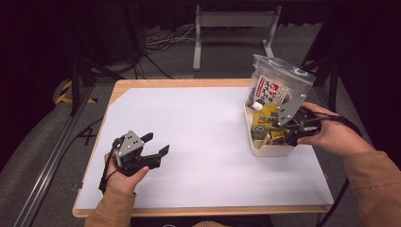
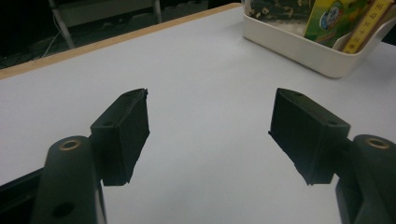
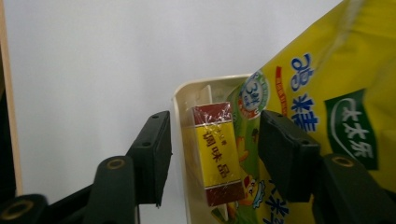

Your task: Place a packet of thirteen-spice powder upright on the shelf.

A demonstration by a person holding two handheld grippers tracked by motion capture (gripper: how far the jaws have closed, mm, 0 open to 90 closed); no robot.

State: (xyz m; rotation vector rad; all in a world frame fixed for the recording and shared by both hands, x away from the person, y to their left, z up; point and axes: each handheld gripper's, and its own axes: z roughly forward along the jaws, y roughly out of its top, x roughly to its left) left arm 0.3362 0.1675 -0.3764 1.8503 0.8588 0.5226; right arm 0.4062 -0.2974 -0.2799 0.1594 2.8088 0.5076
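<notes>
A white basket [image 1: 269, 150] [image 2: 299, 46] [image 3: 180, 100] at the table's right side holds packets. Among them are a tall clear bag of snacks [image 1: 276, 85], a yellow bag [image 1: 265, 113] [image 3: 327, 93] and a small yellow and red box [image 3: 217, 154] [image 2: 369, 25] standing against the basket's wall. My right gripper [image 1: 279, 134] [image 3: 215, 154] reaches into the basket from the right. Its jaws stand open, one outside the basket's wall, the other against the yellow bag, with the box between them and a gap on the wall side. My left gripper [image 1: 158, 143] [image 2: 210, 135] rests at the front left, open and holding nothing.
A white mat [image 1: 198, 142] covers the wooden table, whose edge [image 1: 189, 83] shows at the back. Behind the table stand a grey metal frame [image 1: 231, 21] and cables on the floor. A metal rail [image 1: 52, 161] runs along the left.
</notes>
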